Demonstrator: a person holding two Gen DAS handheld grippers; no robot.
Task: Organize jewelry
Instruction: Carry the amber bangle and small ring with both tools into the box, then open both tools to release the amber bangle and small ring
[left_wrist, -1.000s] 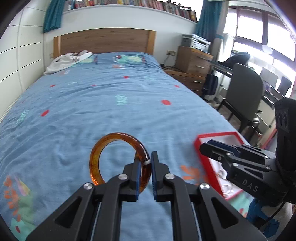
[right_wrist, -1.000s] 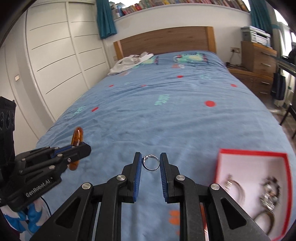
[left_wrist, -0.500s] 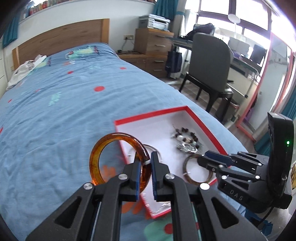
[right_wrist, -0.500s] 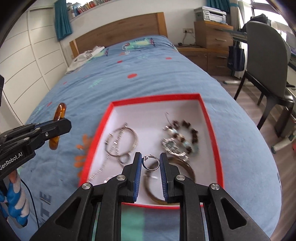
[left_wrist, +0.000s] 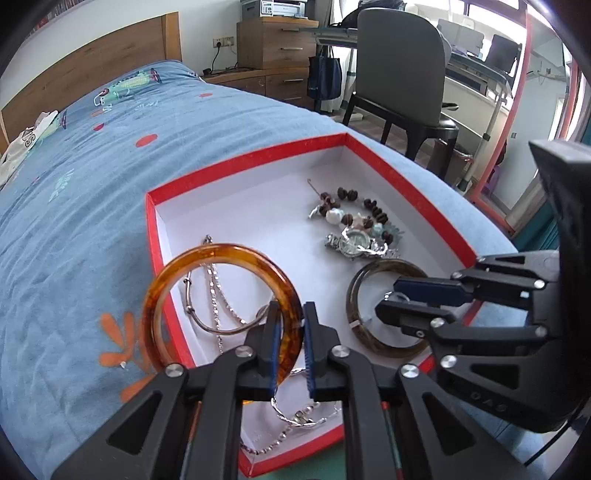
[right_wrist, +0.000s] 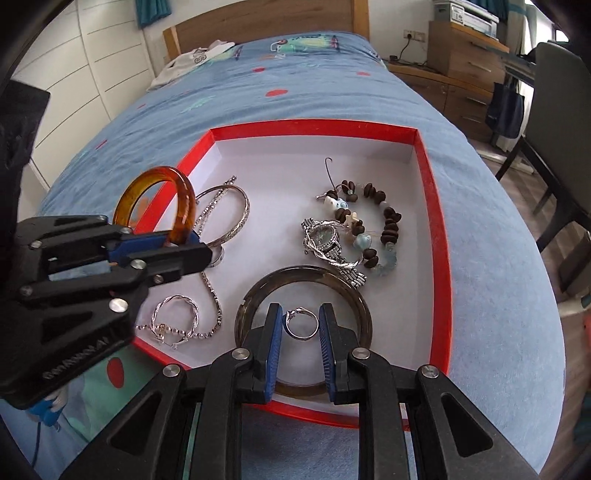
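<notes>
A red-rimmed white box (left_wrist: 155, 229) (right_wrist: 439, 236) lies on the blue bedspread. My left gripper (left_wrist: 289, 317) is shut on an amber bangle (left_wrist: 207, 258) (right_wrist: 184, 199), held upright over the box's left edge. My right gripper (right_wrist: 300, 325) is shut on a small silver ring (right_wrist: 302, 324), held just above a dark bangle (right_wrist: 280, 280) (left_wrist: 373, 339) near the box's front. Inside lie a silver bangle (right_wrist: 240, 218), silver chains (right_wrist: 177, 325), a watch (right_wrist: 325, 240) and a brown bead bracelet (right_wrist: 384, 221).
The bed (left_wrist: 74, 206) stretches away to a wooden headboard (right_wrist: 258, 22), with white clothing (right_wrist: 195, 59) by it. A grey chair (left_wrist: 402, 66), desk and wooden drawers (left_wrist: 273, 40) stand right of the bed.
Both grippers have swung right from the open bedspread to over the red box and come down closer to it. Each still holds its piece.
</notes>
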